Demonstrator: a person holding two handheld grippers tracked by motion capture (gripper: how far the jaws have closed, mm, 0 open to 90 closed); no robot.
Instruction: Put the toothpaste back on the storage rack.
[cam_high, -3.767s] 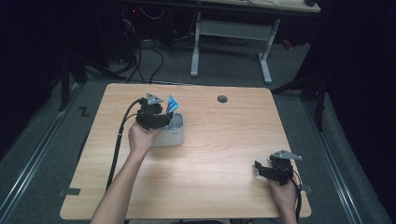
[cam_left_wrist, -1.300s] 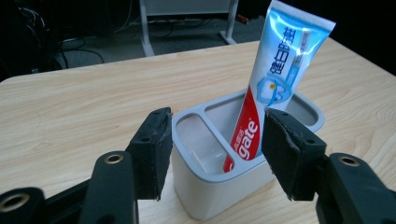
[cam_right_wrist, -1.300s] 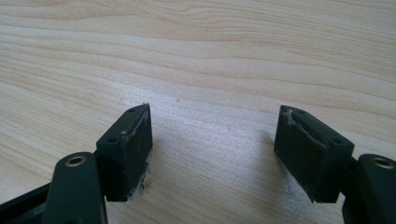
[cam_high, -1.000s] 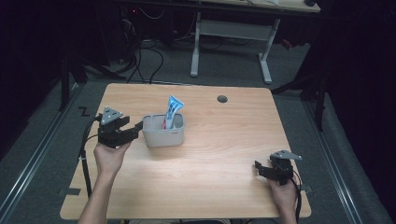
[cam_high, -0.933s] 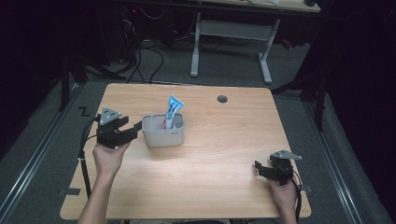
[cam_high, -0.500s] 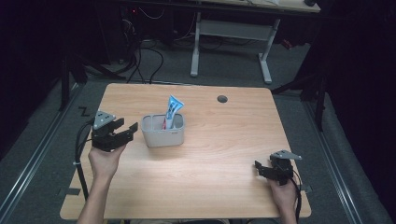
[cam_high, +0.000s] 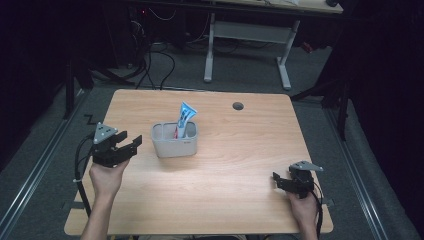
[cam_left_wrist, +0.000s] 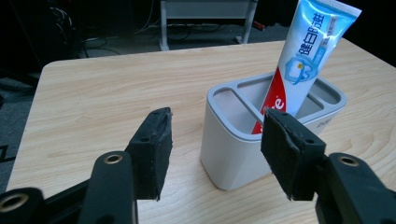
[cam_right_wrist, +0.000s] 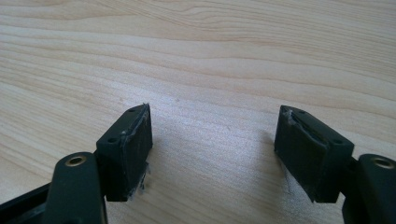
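Observation:
A light grey holder (cam_high: 175, 140) with compartments stands left of the table's middle. A blue, white and red toothpaste tube (cam_high: 184, 119) leans upright in its right compartment. My left gripper (cam_high: 133, 145) is at the table's left edge, a short way left of the holder, open with nothing between its jaws. In the left gripper view the holder (cam_left_wrist: 233, 140) and the tube (cam_left_wrist: 299, 60) stand just beyond the open gripper (cam_left_wrist: 215, 149). My right gripper (cam_high: 276, 181) rests near the front right corner, open over bare wood; the right gripper view has its jaws apart (cam_right_wrist: 215, 149).
The wooden table (cam_high: 240, 165) has a round cable hole (cam_high: 238, 106) at the back right. A white desk frame (cam_high: 250, 35) and cables lie on the dark floor beyond it. The left gripper's cable (cam_high: 80, 170) hangs off the left edge.
My left gripper has left the holder, where it was with the tube, and drawn back leftward to the table's left edge. The tube now stands in the holder. The right gripper has not moved.

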